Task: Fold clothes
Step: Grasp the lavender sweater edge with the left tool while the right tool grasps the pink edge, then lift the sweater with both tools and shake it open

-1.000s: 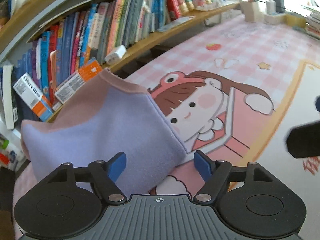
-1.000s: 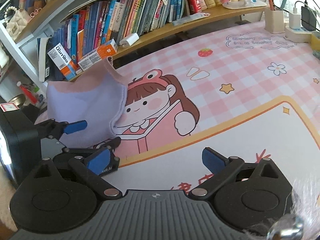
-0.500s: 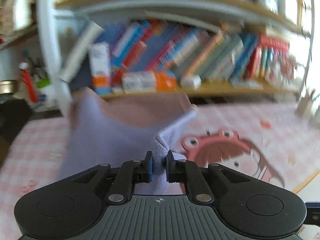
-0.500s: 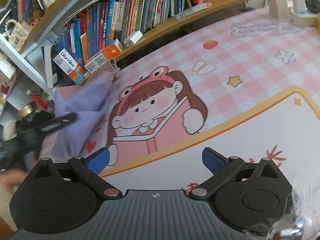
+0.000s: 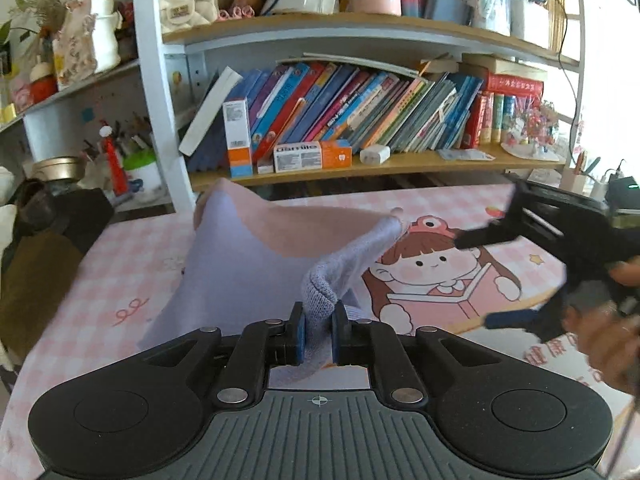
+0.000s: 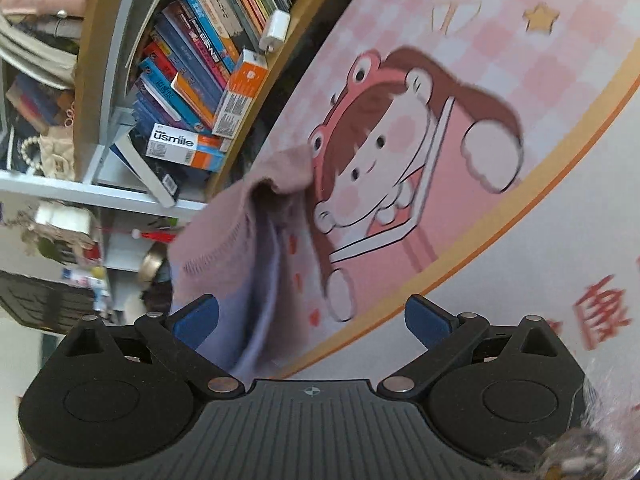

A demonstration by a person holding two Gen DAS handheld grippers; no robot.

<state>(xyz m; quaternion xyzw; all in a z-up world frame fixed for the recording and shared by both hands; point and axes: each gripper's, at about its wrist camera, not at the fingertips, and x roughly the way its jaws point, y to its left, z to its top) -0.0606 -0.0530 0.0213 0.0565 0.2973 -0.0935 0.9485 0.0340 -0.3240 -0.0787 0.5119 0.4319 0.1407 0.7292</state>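
Note:
A lilac garment (image 5: 240, 260) with a dusty-pink band is raised off the pink cartoon desk mat (image 5: 432, 268). My left gripper (image 5: 318, 328) is shut on a bunched lilac fold of it. The far corner still rests near the shelf. In the left wrist view my right gripper (image 5: 476, 280) hovers open at the right, held by a hand, apart from the cloth. In the right wrist view the garment (image 6: 240, 220) hangs crumpled at the left. Its lower edge lies between the spread fingers of my right gripper (image 6: 312, 320), whose pads do not press on it.
A wooden shelf (image 5: 392, 162) behind the mat holds leaning books, small boxes (image 5: 298, 156) and a white charger (image 5: 374, 155). A white shelf post (image 5: 156, 92) stands at the left, with dark bags below it. A pen cup (image 5: 572, 178) sits at the far right.
My left gripper has closed on the garment's edge and lifted it up off the mat. My right gripper has rolled and come in close beside the hanging cloth.

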